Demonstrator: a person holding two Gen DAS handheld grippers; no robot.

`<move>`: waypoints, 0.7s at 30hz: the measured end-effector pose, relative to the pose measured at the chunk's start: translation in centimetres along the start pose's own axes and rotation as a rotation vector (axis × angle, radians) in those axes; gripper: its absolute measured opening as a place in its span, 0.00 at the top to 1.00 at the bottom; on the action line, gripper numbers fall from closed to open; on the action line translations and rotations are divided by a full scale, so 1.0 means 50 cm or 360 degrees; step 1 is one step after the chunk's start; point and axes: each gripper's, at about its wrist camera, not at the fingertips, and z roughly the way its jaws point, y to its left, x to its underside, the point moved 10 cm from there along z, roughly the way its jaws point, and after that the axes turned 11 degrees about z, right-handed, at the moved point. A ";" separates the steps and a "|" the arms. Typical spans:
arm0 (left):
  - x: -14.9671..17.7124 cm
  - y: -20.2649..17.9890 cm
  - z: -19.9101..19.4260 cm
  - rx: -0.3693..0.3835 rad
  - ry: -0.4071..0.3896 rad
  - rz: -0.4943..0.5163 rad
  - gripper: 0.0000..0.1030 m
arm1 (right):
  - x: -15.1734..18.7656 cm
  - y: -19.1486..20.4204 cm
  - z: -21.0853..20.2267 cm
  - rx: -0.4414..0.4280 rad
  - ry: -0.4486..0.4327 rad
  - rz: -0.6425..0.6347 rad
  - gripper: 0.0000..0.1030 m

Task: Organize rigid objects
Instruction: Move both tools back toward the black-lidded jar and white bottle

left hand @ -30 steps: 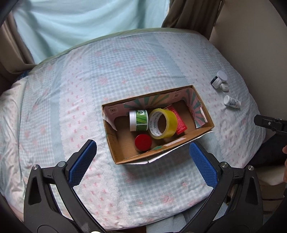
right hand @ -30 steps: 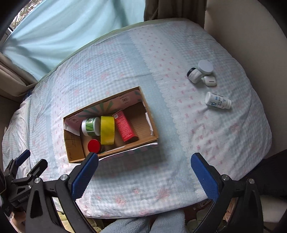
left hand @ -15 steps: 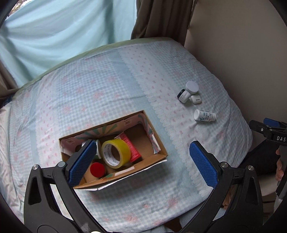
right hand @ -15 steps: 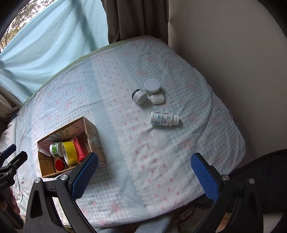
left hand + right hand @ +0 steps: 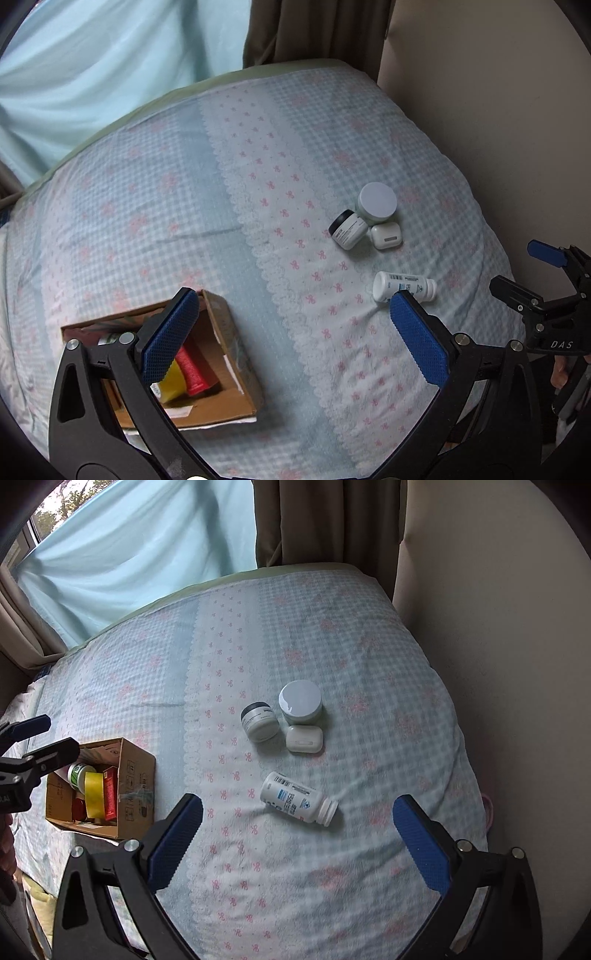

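A white pill bottle (image 5: 297,798) lies on its side on the bed, just ahead of my open, empty right gripper (image 5: 295,834). Beyond it stand a white-lidded jar (image 5: 300,701), a tilted dark-lidded jar (image 5: 259,722) and a white earbud case (image 5: 304,739). The same bottle (image 5: 404,286), jars (image 5: 376,203) (image 5: 349,229) and case (image 5: 386,236) show in the left wrist view. My left gripper (image 5: 293,334) is open and empty. A cardboard box (image 5: 136,775) at the left holds a yellow tape roll (image 5: 94,786), a red box (image 5: 109,794) and a green-labelled jar (image 5: 79,773).
The bed (image 5: 369,657) has a checked blue-and-pink cover. A beige wall (image 5: 498,627) runs along its right side, with curtains (image 5: 129,554) behind. The right gripper shows at the right edge of the left wrist view (image 5: 546,291).
Both grippers have swung right, away from the box and toward the jars and bottle. The bottle now lies close ahead of my right gripper. Both stay open.
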 end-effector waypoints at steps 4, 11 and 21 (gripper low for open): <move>-0.039 -0.014 0.100 0.0064 0.0047 0.0032 0.00 | -0.015 -0.024 0.081 -0.0002 -0.0021 -0.0057 0.00; -0.090 -0.071 0.302 0.0171 0.0123 0.0186 0.00 | -0.029 -0.045 0.241 -0.0021 -0.0035 -0.0101 0.01; -0.091 -0.141 0.474 0.0329 0.0238 0.0393 0.07 | -0.036 -0.009 0.390 -0.0109 -0.0055 -0.0465 0.18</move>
